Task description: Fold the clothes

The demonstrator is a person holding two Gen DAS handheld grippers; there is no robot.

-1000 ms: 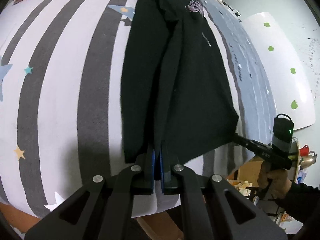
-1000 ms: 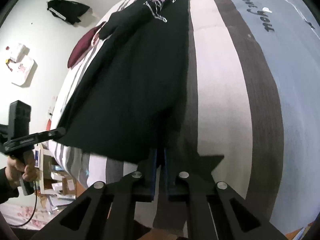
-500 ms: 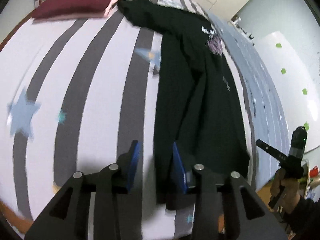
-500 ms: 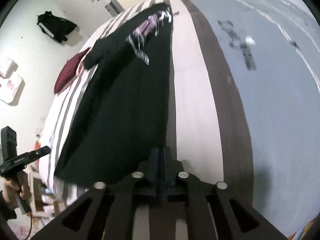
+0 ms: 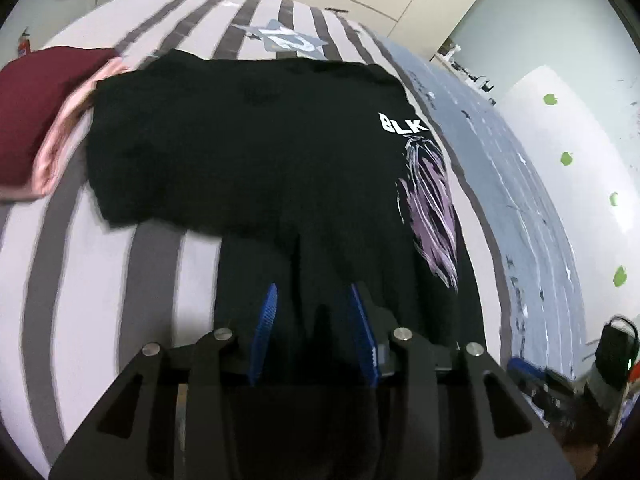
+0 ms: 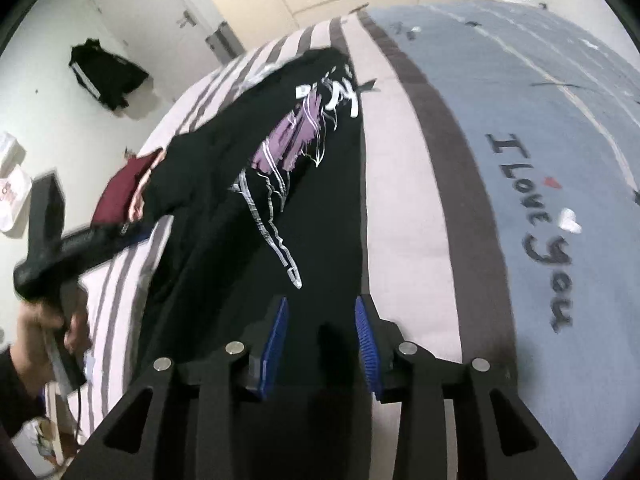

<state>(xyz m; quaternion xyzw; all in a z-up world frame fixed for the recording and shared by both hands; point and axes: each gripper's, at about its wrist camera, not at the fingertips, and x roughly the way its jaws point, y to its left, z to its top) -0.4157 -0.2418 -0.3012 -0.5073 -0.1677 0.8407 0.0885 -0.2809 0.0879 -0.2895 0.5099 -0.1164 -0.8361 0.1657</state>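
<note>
Two black handheld tools with blue pads

Each tool, the left tool [image 5: 314,330] and the right tool [image 6: 322,340], has a matte black angular frame with triangular cut-outs, four round silver screws across its linkage, and two ribbed blue pads [image 5: 264,334]. In the right wrist view, the person's left hand [image 6: 48,320] wears a dark sleeve [image 6: 16,392], and a thin cable hangs below the handle.

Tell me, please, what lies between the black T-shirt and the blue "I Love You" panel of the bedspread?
In the right wrist view, a pale stripe and then a dark brown stripe of the bedspread separate the black T-shirt from the blue panel; nothing rests on them.
</note>
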